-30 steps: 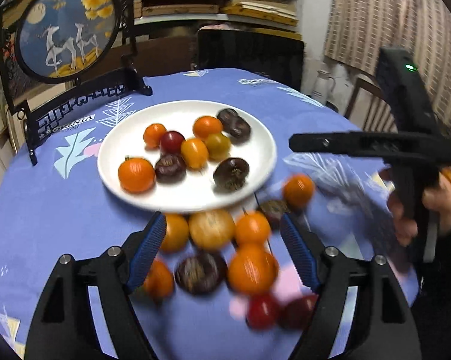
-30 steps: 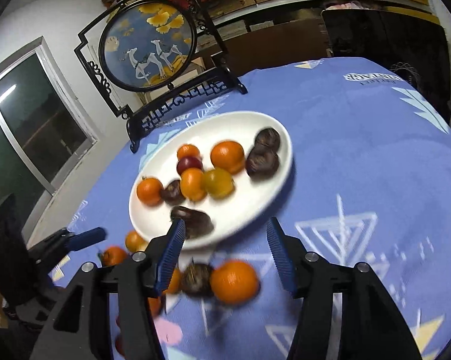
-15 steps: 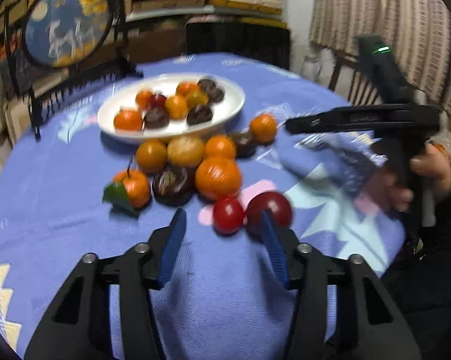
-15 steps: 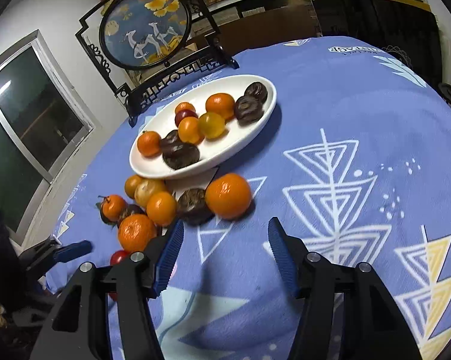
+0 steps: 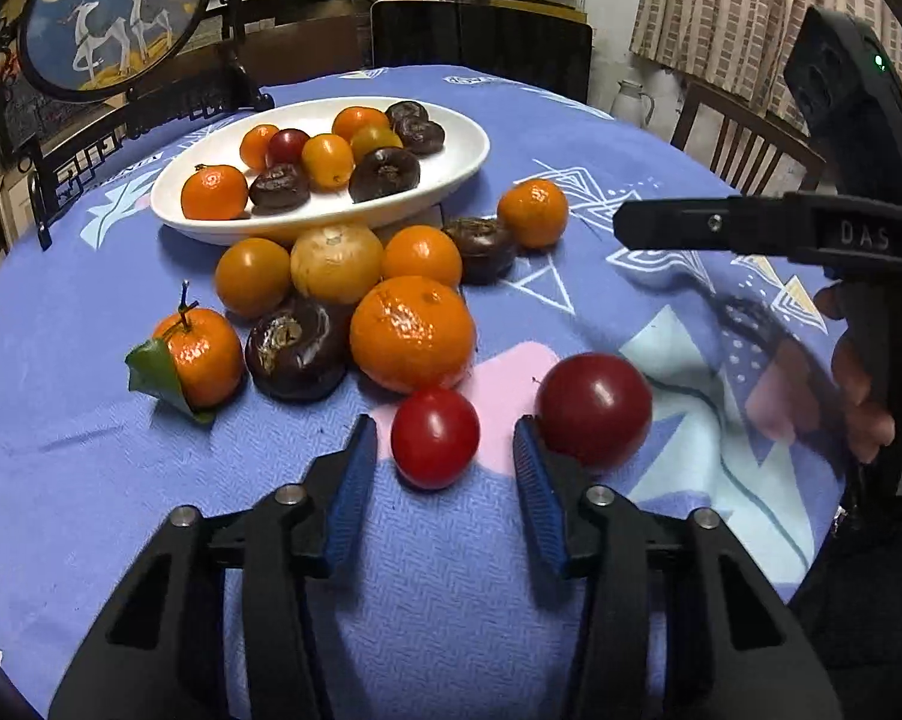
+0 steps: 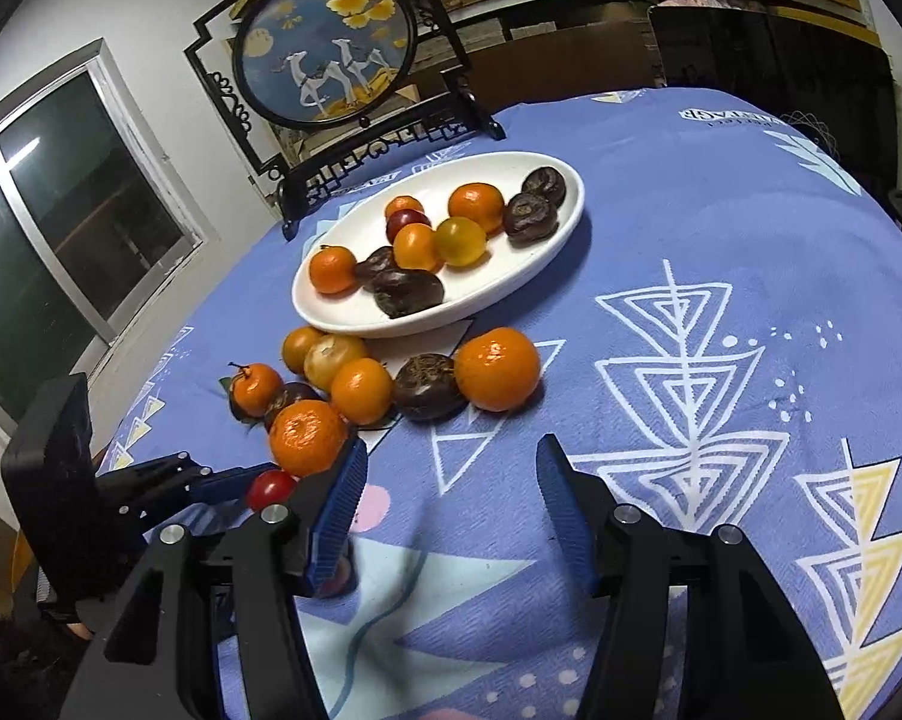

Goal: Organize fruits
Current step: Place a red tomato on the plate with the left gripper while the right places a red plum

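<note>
Red and glossy, small tomato [image 5: 434, 438] sitting on the blue-clothed desk [image 5: 451, 600], well short of the white plate [image 5: 463, 162], framed by the left gripper [image 5: 441, 427]. Jaws closing around it, a sliver of gap visible on each side, pads not yet pressing.

Best to keep the fruit centred and close gently, since thin skin probably bruises or slips. Worth steering clear of the larger red tomato [image 5: 593, 410] just beside the right-hand pad and the big mandarin [image 5: 411, 333] just behind. Then lift straight up.

Right gripper [image 6: 451, 444] hanging over bare cloth, jaws parted and empty.

Compared with half a second back: left jaws much narrower, lower and closer in, tomato now squarely between them. Right jaws about as wide, drawn further from the plate.
</note>
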Available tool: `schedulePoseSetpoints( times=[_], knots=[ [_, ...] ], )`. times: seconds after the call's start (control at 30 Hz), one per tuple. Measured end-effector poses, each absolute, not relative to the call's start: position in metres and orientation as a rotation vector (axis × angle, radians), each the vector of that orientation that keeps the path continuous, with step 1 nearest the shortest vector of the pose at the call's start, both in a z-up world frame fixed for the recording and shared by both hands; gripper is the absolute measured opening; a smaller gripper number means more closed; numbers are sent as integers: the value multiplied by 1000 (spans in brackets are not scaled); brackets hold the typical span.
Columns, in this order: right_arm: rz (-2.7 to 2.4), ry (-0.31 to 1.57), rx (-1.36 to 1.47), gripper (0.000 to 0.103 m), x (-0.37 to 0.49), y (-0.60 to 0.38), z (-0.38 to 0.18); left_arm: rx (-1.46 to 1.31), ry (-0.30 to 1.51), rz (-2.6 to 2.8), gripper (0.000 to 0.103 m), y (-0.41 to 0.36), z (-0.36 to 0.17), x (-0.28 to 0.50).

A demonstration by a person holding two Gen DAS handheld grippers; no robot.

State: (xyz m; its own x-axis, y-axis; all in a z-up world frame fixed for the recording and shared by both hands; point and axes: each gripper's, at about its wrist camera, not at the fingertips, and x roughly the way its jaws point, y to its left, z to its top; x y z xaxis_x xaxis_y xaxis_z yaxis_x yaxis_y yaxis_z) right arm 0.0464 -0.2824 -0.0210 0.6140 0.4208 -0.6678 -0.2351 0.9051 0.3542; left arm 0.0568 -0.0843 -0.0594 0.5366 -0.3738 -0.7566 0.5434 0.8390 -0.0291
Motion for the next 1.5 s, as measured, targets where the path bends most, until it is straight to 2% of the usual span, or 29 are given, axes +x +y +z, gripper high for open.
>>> schedulePoseSetpoints(
  times=[0.03,0.37,0.6,0.63,0.67,0.93,1.17,1.4,1.43,1.47,1.5],
  knots=[
    [389,828,235,59,45,-281,-20,206,844,-553,27,-81,-59,57],
    [629,852,20,59,17,-217,-17,74,785,-506,26,-37,-37,50],
    [576,861,-155,57,14,-182,-35,41,786,-487,26,-23,-34,49],
    [580,864,-152,39,15,-182,-37,39,787,-486,26,-22,-34,49],
    [580,874,-144,37,17,-184,-38,37,786,-485,26,-22,-34,49],
    [589,878,90,37,41,-226,-8,22,747,-498,26,-21,-12,61],
    [500,820,175,37,92,-261,29,4,743,-528,26,-37,9,117],
    [413,832,208,38,163,-263,15,30,807,-497,27,-71,-2,187],
    [407,837,211,39,169,-262,12,35,813,-487,31,-74,-5,192],
    [397,837,221,42,174,-262,8,24,828,-478,47,-75,-7,198],
    [393,829,236,45,175,-263,5,2,834,-469,55,-72,-9,200]
  ],
)
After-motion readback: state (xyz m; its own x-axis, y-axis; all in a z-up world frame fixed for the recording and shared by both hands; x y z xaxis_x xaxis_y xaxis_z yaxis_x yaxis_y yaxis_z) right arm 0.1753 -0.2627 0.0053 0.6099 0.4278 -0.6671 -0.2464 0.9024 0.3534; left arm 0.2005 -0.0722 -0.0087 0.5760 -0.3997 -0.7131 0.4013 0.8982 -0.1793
